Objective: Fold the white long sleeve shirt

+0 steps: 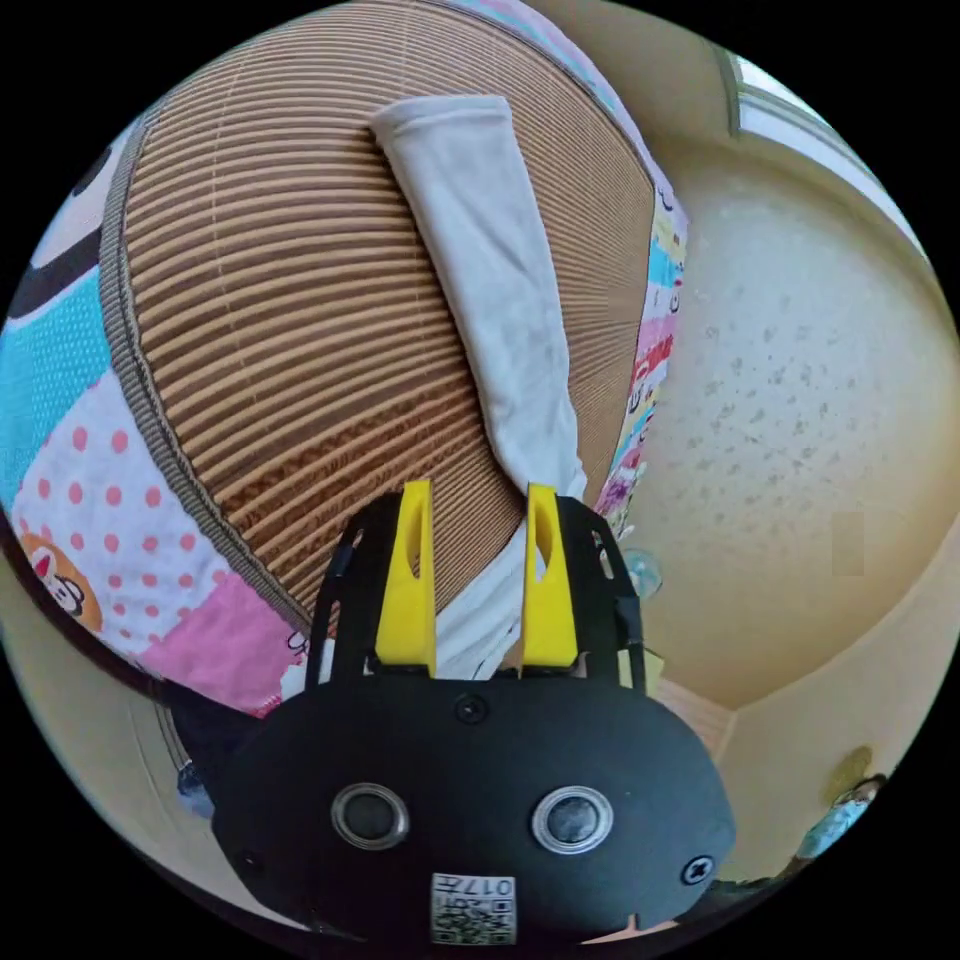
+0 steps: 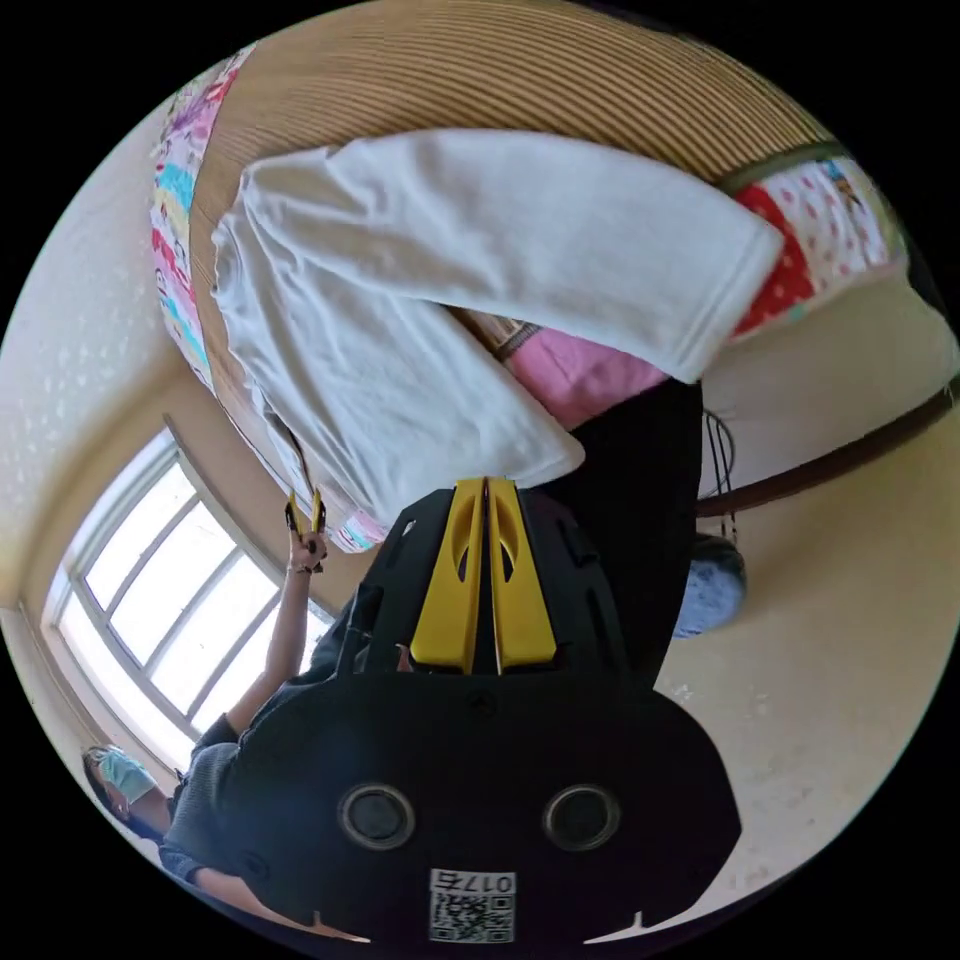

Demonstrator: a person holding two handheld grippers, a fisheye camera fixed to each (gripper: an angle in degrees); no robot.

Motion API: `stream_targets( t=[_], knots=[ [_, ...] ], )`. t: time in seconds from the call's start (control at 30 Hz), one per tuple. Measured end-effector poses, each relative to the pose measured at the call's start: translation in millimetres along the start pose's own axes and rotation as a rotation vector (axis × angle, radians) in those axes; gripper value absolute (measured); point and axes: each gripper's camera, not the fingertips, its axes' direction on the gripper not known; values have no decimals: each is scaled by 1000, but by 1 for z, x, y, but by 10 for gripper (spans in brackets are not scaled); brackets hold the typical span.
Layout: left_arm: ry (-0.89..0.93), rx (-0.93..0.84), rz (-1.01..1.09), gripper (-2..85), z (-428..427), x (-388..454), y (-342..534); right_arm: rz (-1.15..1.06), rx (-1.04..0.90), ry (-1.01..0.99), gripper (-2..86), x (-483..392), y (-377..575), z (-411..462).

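White long sleeve shirt (image 2: 420, 300) spread on bamboo mat (image 1: 300, 330) over patchwork quilt (image 1: 110, 480), one sleeve (image 1: 490, 270) stretched across mat. Left gripper (image 1: 478, 510) parted, jaws astride shirt fabric without pinching. Right gripper (image 2: 485, 490) clenched at hem edge; grasp unclear.

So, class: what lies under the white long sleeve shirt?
A brown woven reed mat lies under the white long sleeve shirt, over a colourful patchwork quilt. Whatever the shirt covers stays hidden.

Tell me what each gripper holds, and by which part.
The right gripper is shut on the white shirt at the edge of its body. The left gripper is open, jaws apart around the shirt's cloth near the sleeve, not pressing it.
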Motion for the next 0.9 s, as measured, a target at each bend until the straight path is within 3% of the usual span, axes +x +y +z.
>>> stream_targets(
  t=[0.23,0.27,0.33,0.43,0.53,0.7,0.8,0.9],
  knots=[
    [228,122,-217,49,-37,-31,-65,206,161,-148,4,70,103,-90],
    [233,205,-249,38,-55,-30,-64,249,194,-172,3,81,121,-105],
    [198,306,-218,36,-88,-18,-64,299,247,-223,3,95,143,-127],
    [96,346,22,36,-133,36,-78,328,315,-310,3,109,164,-151],
    [64,274,325,38,-142,112,-67,320,306,-371,3,114,166,-157],
    [123,42,785,43,-60,242,66,299,265,-501,6,108,145,-149],
    [56,-159,955,94,29,271,165,261,270,-637,9,100,126,-148],
    [-91,-370,921,140,120,249,234,234,272,-771,15,94,108,-152]
  ],
)
